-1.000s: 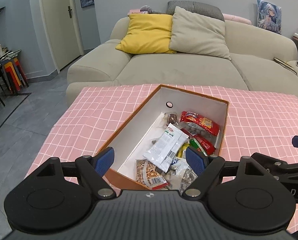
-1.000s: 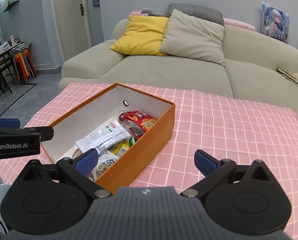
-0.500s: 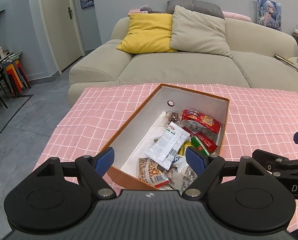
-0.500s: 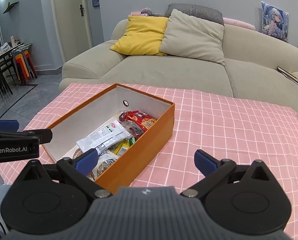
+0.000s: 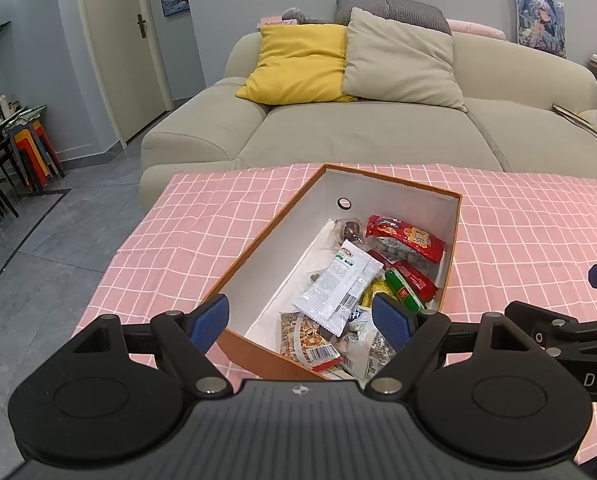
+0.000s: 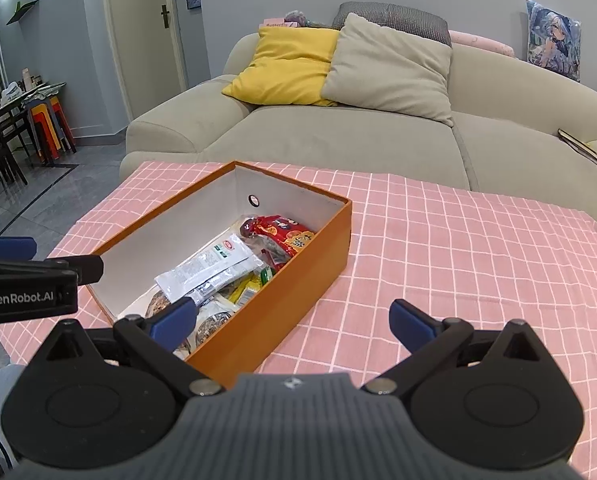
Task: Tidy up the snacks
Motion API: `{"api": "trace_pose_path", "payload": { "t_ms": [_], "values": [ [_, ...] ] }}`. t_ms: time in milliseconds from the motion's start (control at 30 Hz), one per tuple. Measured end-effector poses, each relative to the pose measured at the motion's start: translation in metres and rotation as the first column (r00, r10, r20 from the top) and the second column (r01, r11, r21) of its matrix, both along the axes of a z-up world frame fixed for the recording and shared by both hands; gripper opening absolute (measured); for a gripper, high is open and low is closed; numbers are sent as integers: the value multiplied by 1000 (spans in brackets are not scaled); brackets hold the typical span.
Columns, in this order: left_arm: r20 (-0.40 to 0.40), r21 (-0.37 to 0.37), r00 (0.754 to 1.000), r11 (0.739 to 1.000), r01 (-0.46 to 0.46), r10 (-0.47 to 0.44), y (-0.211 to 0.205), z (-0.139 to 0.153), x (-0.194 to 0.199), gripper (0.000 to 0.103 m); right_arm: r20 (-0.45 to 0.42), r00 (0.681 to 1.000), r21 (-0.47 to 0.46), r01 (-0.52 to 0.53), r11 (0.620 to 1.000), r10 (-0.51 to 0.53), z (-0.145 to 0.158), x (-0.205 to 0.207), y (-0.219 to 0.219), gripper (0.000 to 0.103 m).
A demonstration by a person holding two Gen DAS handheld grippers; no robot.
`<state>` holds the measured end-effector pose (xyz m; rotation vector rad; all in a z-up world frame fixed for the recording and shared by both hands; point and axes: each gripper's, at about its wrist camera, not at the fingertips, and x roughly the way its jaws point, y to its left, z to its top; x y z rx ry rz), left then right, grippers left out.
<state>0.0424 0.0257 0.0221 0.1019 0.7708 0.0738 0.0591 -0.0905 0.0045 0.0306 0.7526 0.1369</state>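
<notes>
Left wrist view: left hand-held gripper (image 5: 300, 317), jaws apart and empty, above orange box (image 5: 254, 242) holding light, crinkly, slippery white packet (image 5: 338, 286), best pinched at its edge; right wrist view: right hand-held gripper (image 6: 294, 320) likewise open, straddling the box's near corner.

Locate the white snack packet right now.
The white snack packet lies diagonally on top of the pile inside the orange box, left of the red snack bag in the left wrist view.

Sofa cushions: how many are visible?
3: a yellow square cushion left, a beige fabric cushion beside it, and a grey checked cushion behind them; others may be hidden.
</notes>
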Motion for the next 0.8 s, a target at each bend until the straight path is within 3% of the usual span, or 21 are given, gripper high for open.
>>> {"api": "trace_pose_path", "payload": {
  "t_ms": [800],
  "values": [
    [-2,-14,1000,1000,1,-1,-1,0,-2,95,6,1000,6,3,1000,-3,1,-1,-1,99]
  ]
}}
